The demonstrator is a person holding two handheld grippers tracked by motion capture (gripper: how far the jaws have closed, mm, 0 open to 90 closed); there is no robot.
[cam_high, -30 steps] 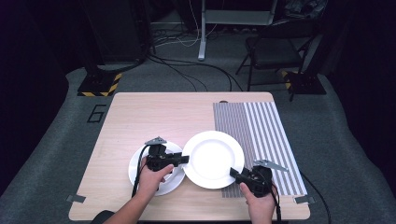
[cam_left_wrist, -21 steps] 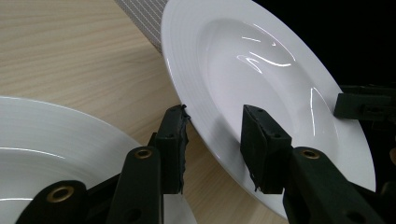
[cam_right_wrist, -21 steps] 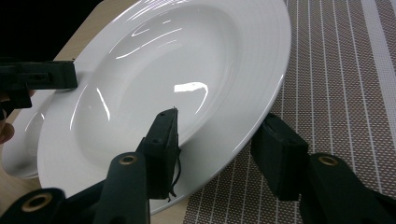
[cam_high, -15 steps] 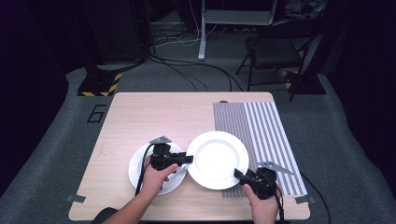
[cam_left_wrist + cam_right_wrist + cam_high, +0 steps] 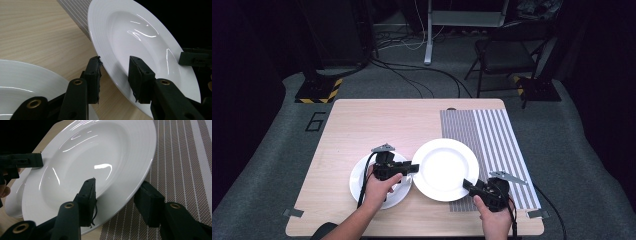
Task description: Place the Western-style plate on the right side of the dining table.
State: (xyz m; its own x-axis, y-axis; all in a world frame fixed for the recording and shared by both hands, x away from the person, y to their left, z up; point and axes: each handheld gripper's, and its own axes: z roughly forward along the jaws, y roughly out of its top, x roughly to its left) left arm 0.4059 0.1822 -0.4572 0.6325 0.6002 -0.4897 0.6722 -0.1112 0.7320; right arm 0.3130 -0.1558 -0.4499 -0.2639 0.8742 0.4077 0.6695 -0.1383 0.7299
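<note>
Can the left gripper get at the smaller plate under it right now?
Probably not without letting go first. The left gripper has its jaws astride the rim of the large plate, which the right gripper also holds. The smaller plate lies directly beneath the left hand, with nothing covering it.

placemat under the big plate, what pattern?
Grey-and-white lengthwise stripes on the placemat; the weave shows best in the right gripper view.

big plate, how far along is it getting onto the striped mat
Done: the big plate is lifted off the small plate. In hand: left claw and right claw straddle opposite rims, plate partly over the striped mat. Left: centre it, set down, release.
</note>
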